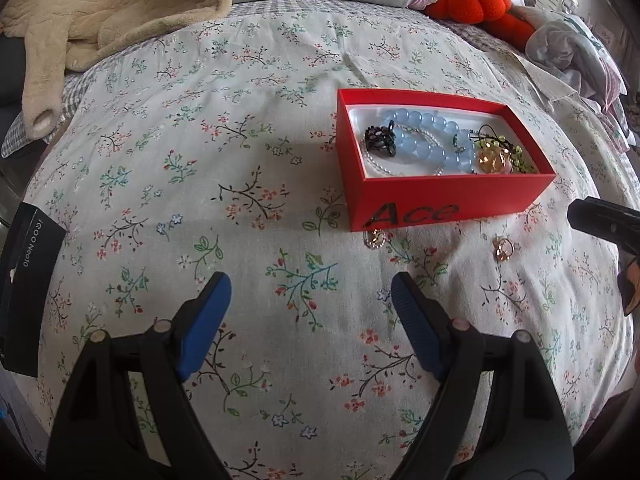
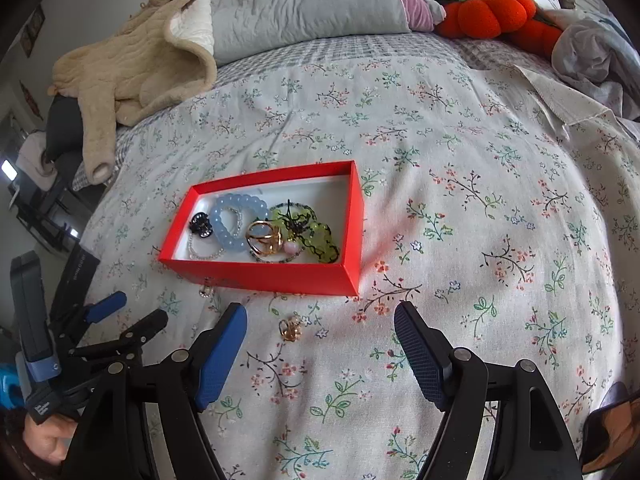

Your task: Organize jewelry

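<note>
Open red cardboard box on floral bedspread; inside, pale blue bead bracelet, green bead bracelet, gold ring, black clip. Just before box: gold ring, small gold charm. Left gripper wide, empty. Right gripper wide, empty, near loose ring. Beige fleece garment beyond box.
</note>
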`<state>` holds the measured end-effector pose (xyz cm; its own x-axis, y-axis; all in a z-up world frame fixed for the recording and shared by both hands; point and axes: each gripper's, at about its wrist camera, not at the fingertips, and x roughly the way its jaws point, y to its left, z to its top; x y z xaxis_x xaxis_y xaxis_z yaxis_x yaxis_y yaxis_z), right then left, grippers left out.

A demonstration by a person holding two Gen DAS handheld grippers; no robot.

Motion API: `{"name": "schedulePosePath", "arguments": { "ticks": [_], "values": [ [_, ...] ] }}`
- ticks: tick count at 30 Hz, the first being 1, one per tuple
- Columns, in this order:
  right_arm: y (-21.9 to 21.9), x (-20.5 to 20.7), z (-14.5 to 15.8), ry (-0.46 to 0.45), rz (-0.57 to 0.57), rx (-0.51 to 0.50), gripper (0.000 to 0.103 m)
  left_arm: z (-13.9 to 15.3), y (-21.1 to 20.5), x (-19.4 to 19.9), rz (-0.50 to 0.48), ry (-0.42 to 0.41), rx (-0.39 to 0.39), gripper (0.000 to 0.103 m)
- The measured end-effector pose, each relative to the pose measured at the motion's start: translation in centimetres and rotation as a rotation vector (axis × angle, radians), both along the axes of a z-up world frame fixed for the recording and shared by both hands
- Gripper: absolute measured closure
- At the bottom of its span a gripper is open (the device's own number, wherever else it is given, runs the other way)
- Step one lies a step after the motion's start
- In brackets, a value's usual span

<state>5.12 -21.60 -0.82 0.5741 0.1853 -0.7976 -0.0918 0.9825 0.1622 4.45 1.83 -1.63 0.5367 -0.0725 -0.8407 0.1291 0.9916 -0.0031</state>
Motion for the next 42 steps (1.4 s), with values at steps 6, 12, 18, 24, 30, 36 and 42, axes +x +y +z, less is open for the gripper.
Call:
{"name": "schedulePosePath", "arguments": {
  "ticks": [6,12,18,24,30,36,42],
  "values": [
    [-0.1,-0.3,-3.4,0.068,0.006,-0.053,0.026,-1.9,-0.6,-0.5,-0.089,0.007,0.036,0.021],
    [-0.3,-1.1,-5.0,0.075,0.023,-0.095,0.026,-3.2,-1.3,-0.5,-0.166,0.022,-0.008,0.021],
    [-1.0,-1.7,-5.7,0.081,0.035,-0.113,0.025,-3.1,-2.0,-0.1,-0.229,-0.012,-0.043,0.048],
    [-1.0,-2.5,-5.8,0.069,0.066,-0.13,0.025,-3.3,-2.4,1.2,-0.258,-0.013,-0.072,0.07],
    [-0.9,-2.6,-5.9,0.07,0.083,-0.131,0.024,-3.4,-2.9,2.2,-0.268,-0.025,-0.069,0.073],
    [-1.0,-2.2,-5.9,0.074,0.085,-0.127,0.024,-3.4,-3.4,2.9,-0.28,-0.026,-0.068,0.082],
    [-1.2,-2.1,-5.9,0.074,0.082,-0.125,0.024,-3.4,-3.8,2.6,-0.312,-0.01,-0.074,0.094]
  ]
}}
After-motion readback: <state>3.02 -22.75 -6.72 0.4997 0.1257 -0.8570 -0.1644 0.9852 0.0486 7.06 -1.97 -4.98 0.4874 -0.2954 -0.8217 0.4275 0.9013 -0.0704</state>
